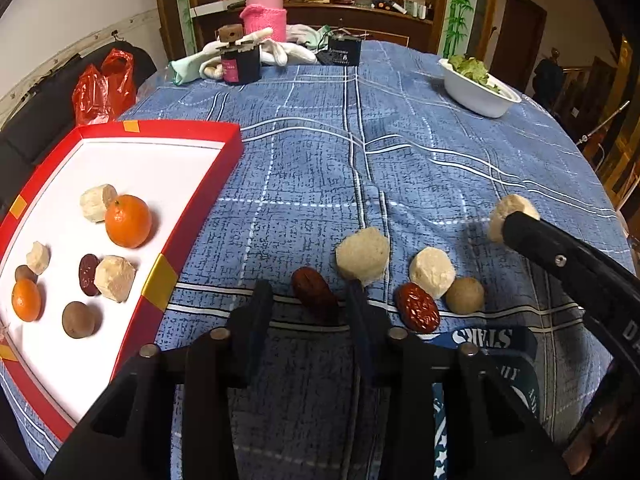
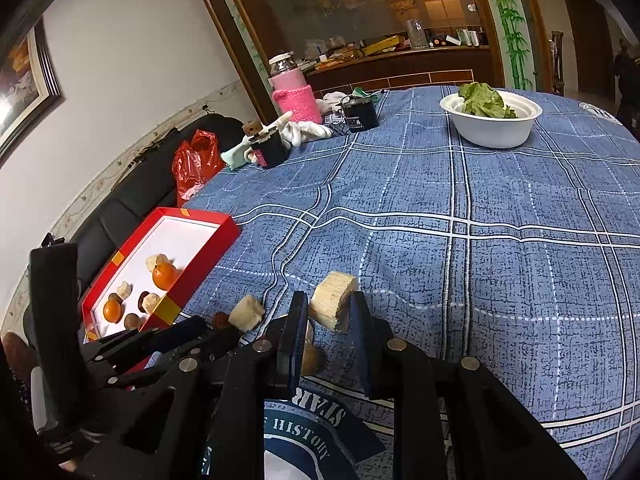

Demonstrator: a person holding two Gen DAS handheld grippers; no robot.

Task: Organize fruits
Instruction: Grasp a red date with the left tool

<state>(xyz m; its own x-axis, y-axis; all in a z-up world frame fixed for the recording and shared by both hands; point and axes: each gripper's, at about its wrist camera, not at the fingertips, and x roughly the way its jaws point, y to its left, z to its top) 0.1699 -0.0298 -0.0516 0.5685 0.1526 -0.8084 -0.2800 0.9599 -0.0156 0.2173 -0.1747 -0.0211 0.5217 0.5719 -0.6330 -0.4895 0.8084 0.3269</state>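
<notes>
1. Left gripper (image 1: 307, 286): jaws a little apart, 1 finger on each side of the dark red date (image 1: 314, 292), not squeezing it yet as far as can be seen.
2. Date: lying on the blue cloth (image 1: 400, 140), just to the right of the red box (image 1: 180, 126).
3. Right gripper (image 2: 329, 298): clamped tight on a pale chunk (image 2: 334, 304), held up off the cloth, much farther right of the red box.
4. Step in hand, most likely: grab the date and take it to the box.
5. Close slowly and pinch the date across its fat middle, so it does not pop out.
6. Watch the big pale piece (image 1: 362, 256) just behind the date, on the side away from the box. Looks very near 1 finger, so try not to bump it.
7. Lift up first, then go sideways, high enough to clear the red wall.
8. Put it down on a bare white spot inside the box, away from the 2 oranges (image 1: 128, 222), which may roll.
</notes>
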